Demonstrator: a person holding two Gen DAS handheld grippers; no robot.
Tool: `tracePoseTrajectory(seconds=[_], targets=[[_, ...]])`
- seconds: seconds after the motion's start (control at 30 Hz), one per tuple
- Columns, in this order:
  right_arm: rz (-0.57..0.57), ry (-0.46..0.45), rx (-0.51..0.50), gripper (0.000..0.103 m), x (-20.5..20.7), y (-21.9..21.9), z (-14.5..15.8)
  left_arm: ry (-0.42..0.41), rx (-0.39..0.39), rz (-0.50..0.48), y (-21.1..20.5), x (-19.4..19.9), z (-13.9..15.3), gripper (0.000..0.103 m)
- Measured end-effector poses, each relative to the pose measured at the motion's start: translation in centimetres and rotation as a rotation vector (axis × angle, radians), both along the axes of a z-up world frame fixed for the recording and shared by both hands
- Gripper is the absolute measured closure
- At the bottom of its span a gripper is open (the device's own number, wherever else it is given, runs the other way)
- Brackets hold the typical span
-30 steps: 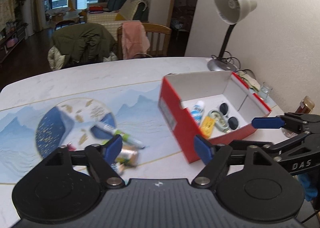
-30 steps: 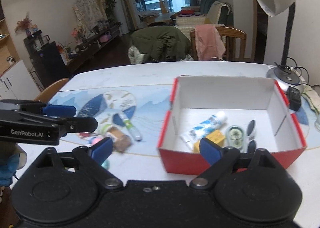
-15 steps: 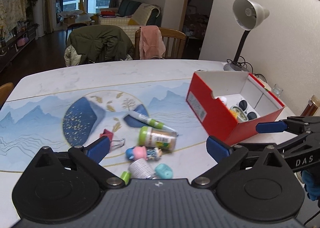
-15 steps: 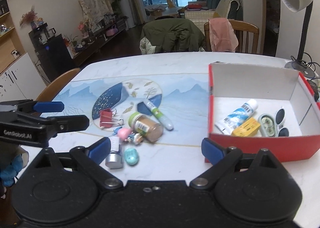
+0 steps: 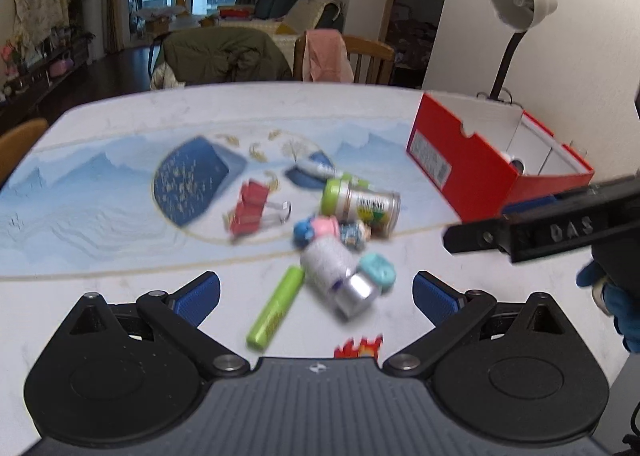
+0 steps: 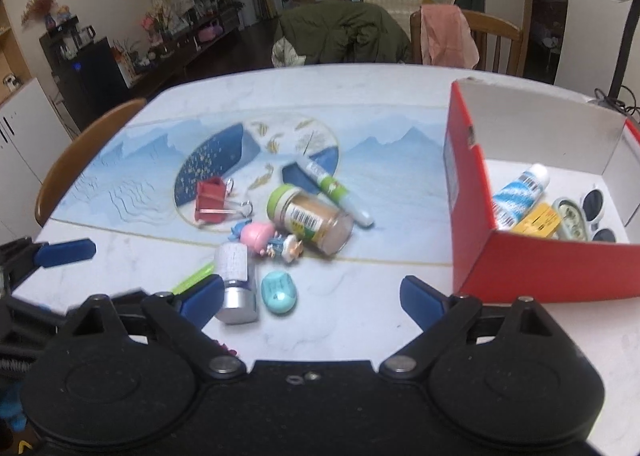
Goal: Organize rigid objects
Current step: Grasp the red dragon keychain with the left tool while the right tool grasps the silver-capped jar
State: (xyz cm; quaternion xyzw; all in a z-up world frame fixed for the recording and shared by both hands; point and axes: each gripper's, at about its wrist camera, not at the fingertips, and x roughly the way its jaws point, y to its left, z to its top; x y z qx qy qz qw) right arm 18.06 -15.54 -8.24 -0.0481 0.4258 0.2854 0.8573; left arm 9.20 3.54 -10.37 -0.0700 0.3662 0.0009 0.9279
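Note:
Loose objects lie in a heap on the table: a green-capped spice jar (image 6: 310,219), a white marker (image 6: 336,192), a red binder clip (image 6: 212,202), a pink toy figure (image 6: 264,238), a silver-capped bottle (image 6: 236,284), a teal case (image 6: 279,292) and a green tube (image 5: 276,308). The red box (image 6: 532,268) at right holds a tube (image 6: 518,196), a yellow pack and sunglasses. My left gripper (image 5: 316,296) is open just before the heap. My right gripper (image 6: 312,298) is open, between the heap and the box.
A desk lamp (image 5: 516,16) stands behind the box by the wall. Chairs with a green coat (image 6: 344,36) and a pink cloth stand at the table's far edge. A wooden chair (image 6: 76,164) is at the left side. A flame sticker (image 5: 358,348) lies near the front edge.
Both grippers have swung left, from the red box to the heap of loose objects, and come closer to it. Both stay open and empty.

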Motion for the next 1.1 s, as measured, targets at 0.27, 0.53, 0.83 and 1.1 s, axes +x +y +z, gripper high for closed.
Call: tracePoseTrajectory(seconds=[0.27,0.53,0.83,1.1], targets=[[0.064,0.02,-0.04,0.012,0.0,3.5,-1.4,0.08,0.013,-0.116,-1.9,-0.4,-3.8,0.0],[0.144,0.04,-0.096,0.023,0.1,6.8,-3.1,0.089,0.028,-0.143,-3.4,0.0,-6.0,0.0],[0.217,0.043,-0.142,0.043,0.5,9.3,-4.7,0.102,0.051,-0.134,-4.0,0.6,-7.4,0.001],[0.267,0.011,-0.197,0.052,0.8,10.9,-5.4,0.079,0.079,-0.143,-4.8,0.6,-7.6,0.017]])
